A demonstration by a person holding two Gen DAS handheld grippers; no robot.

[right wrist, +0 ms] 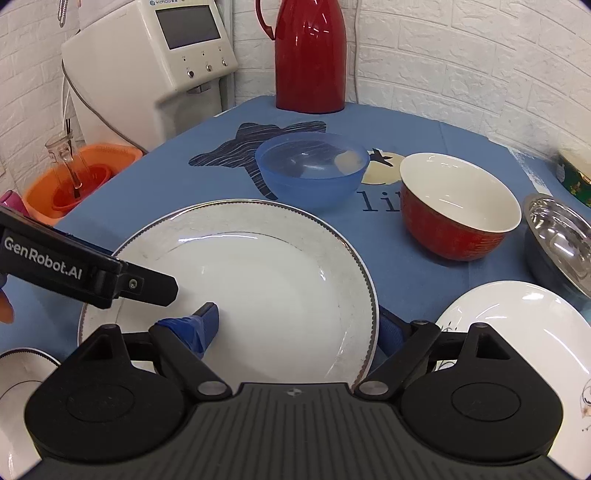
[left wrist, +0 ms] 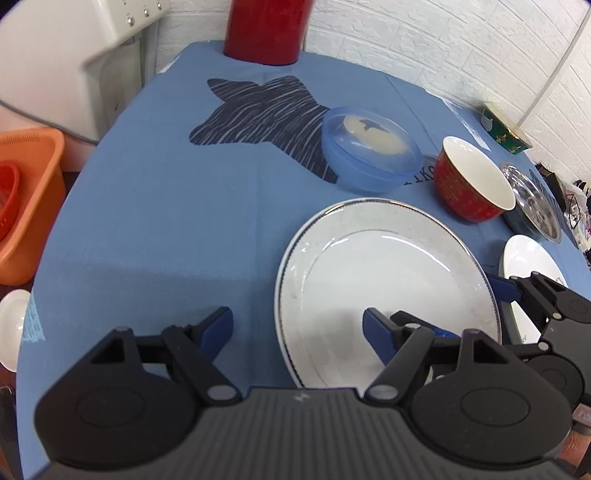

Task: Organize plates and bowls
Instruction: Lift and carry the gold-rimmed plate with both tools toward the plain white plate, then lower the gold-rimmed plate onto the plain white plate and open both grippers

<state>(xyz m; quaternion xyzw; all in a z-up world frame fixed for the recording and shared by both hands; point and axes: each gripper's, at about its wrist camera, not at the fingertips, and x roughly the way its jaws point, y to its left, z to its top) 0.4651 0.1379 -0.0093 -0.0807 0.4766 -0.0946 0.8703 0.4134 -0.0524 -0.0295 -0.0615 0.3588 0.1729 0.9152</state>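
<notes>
Right gripper (right wrist: 299,325) spread wide, straddling right rim of large white plate (right wrist: 258,280) on blue tablecloth (right wrist: 406,280). Left gripper (left wrist: 297,326) open, one finger over plate. Beyond: blue bowl (right wrist: 310,173), red bowl (right wrist: 458,210), red jug (right wrist: 310,55). Right: small plate (right wrist: 524,325), steel dish (right wrist: 561,236).

Both cams sit just behind their own gripper fingers, looking forward and down across the blue tablecloth (left wrist: 155,221) toward the white brick wall at the far edge. Left wrist view hangs close over the near edge, tilted so the left edge and the orange tub (left wrist: 26,206) beside it show. Right wrist view sits close over the near edge too, a bit further right, facing the far left corner. Both catch the big white plate (left wrist: 388,288) (right wrist: 258,291), blue bowl (left wrist: 369,155) (right wrist: 310,170), red bowl (left wrist: 469,177) (right wrist: 454,210) and red jug (left wrist: 266,29) (right wrist: 310,55), and each one sees the other gripper poking in
</notes>
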